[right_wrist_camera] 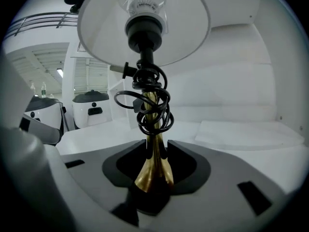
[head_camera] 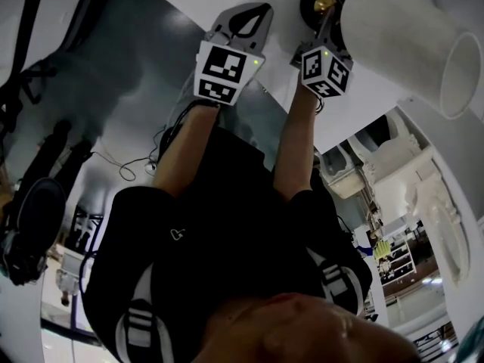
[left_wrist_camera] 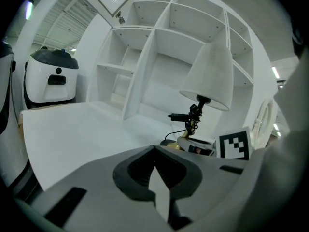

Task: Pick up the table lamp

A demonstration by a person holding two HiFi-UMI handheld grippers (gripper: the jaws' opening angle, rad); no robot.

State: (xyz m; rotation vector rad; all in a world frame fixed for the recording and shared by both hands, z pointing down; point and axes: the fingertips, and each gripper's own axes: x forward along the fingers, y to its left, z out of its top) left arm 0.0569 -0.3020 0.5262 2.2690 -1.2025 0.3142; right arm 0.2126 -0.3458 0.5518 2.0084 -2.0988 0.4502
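Observation:
The table lamp stands on the white table, with a white shade (right_wrist_camera: 188,33), a black socket, a black cord (right_wrist_camera: 153,103) coiled round its neck and a flared brass stem (right_wrist_camera: 154,168). My right gripper (right_wrist_camera: 154,148) is open, and the stem stands between its jaws with thin dark gaps on both sides. In the head view the right gripper (head_camera: 327,20) sits at the lamp's stem beside the shade (head_camera: 408,44). My left gripper (left_wrist_camera: 157,177) is shut and holds nothing; it hangs to the left of the lamp (left_wrist_camera: 208,76), apart from it.
A white shelf unit (left_wrist_camera: 159,52) with open compartments rises behind the lamp. A white and black machine (left_wrist_camera: 50,79) stands past the table's (left_wrist_camera: 72,134) far left edge. A flat white slab (right_wrist_camera: 241,132) lies on the table to the right.

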